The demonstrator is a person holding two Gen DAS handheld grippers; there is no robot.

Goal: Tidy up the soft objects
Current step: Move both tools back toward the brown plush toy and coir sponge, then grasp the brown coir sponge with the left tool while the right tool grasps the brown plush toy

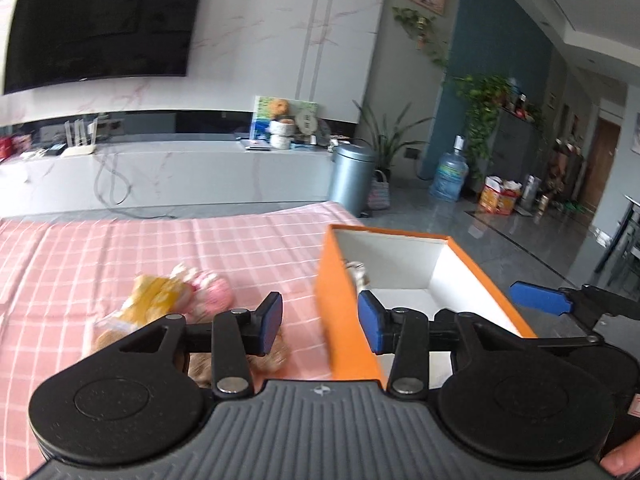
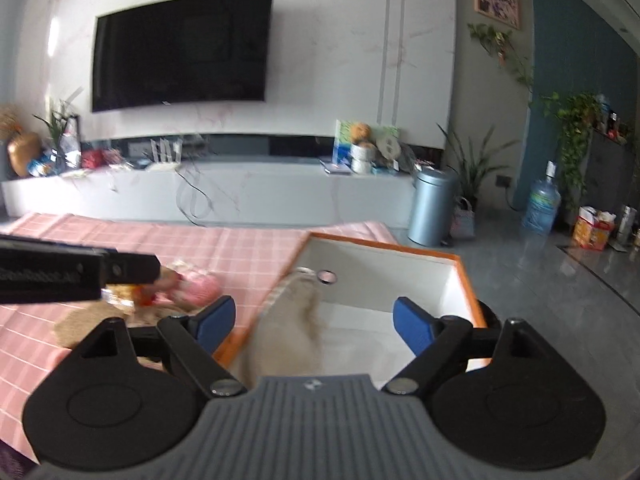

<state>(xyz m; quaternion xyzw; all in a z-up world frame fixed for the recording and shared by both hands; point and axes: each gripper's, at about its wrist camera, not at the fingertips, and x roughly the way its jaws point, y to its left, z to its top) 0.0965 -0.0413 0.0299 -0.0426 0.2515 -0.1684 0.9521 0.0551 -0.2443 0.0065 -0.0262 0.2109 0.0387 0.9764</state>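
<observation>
Soft toys lay in a loose pile on the pink checked cloth [image 1: 120,248] over the tabletop, just left of the orange box [image 1: 340,320]. The pile held a pink round plush [image 1: 212,294], a yellow item in a crinkly wrapper [image 1: 154,300], and a brown furry toy [image 1: 276,354] at the near edge. The box was open-topped, white inside, sitting at the cloth's right end.

Inside the box, a beige plush [image 2: 288,332] leaned against the left wall, with a small ring-shaped part [image 2: 326,277] near its top. It was blurred, so its shape was unclear.

The left hand-held gripper [image 1: 320,322] was spread, nothing between the blue pads, one pad over the cloth and one over the box's left wall. The right hand-held gripper [image 2: 314,322] was spread wider, pads not touching anything, straddling the box's left wall with the beige plush below and between them.

Hard to make out:
- the brown toy was mostly hidden behind the left gripper body
- the toy pile was smeared by motion blur in both views
- the box's near wall was cut off by the gripper bodies
- a fingertip [image 1: 618,460] showed at the left view's lower right corner, the rest of the hand out of frame
</observation>
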